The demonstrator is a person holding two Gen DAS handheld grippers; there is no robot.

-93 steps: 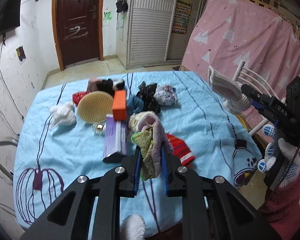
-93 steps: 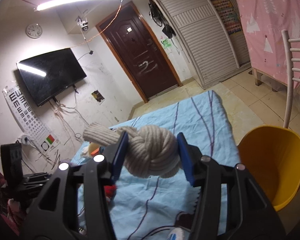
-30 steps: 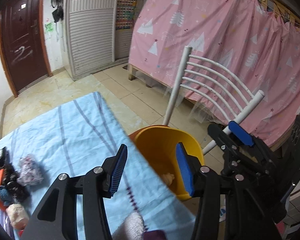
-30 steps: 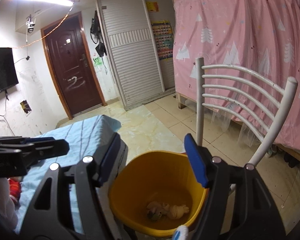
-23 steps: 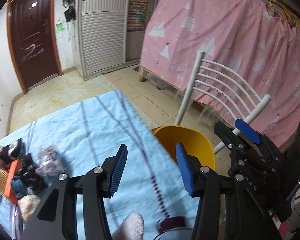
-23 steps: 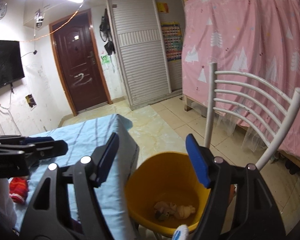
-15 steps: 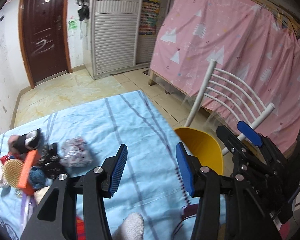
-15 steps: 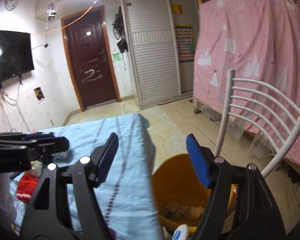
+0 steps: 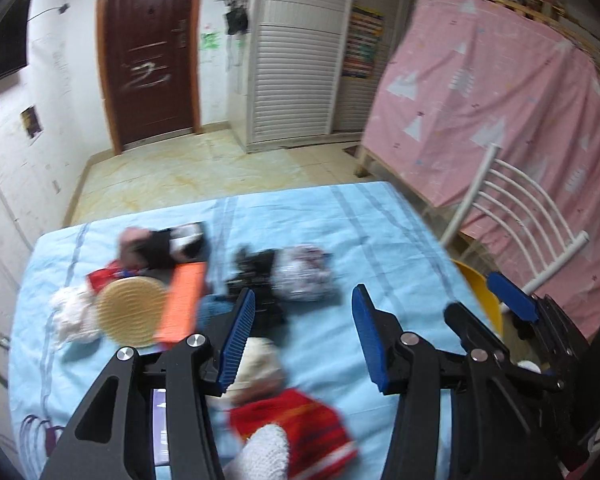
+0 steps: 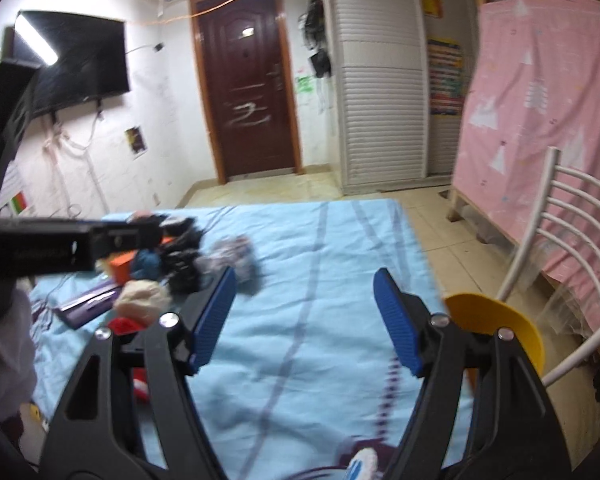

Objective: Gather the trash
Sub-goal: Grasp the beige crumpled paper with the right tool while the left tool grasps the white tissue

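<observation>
Jaws of the left gripper [image 9: 303, 334] stand apart with nothing between them; jaws of the right gripper [image 10: 305, 320] are spread too, have just been widening, and hold nothing. Both hang over the table [image 10: 320, 264] with its blue cloth. The trash pile [image 9: 204, 280] of socks, rags, an orange box [image 9: 180, 304] and a round tan disc [image 9: 130, 310] sits toward the table's left side, and the yellow bin [image 10: 496, 320] stands on the floor just beside the right edge, by a white chair [image 10: 572, 240].
</observation>
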